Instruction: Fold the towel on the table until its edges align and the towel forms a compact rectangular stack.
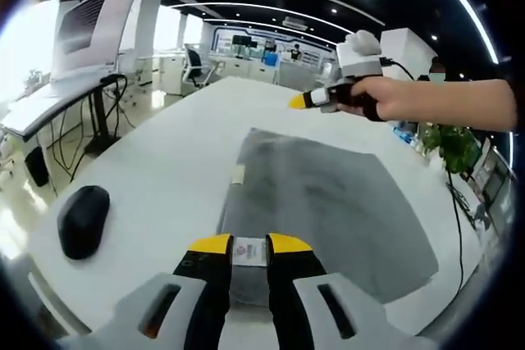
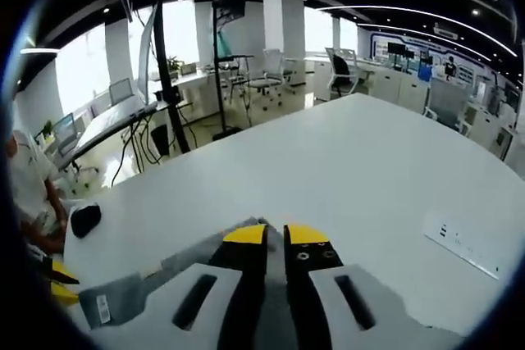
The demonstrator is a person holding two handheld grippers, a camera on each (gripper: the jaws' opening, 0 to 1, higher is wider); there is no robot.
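We see the grey towel (image 1: 328, 211) spread flat on the white table (image 1: 164, 170), unfolded. Its near edge carries a small white label (image 1: 249, 252), and another tag (image 2: 103, 309) shows at a corner.

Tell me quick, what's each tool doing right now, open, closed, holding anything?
Left tool: closed on the near edge of the grey towel.
Right tool: closed on the towel's edge.

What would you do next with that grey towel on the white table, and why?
Probably bring the right gripper down onto the towel's far edge. The towel lies spread flat on the table, its near edge pinched between the left gripper's jaws, while the right gripper hangs above the far edge with nothing visibly held. Both edges likely need gripping before a fold can line them up.
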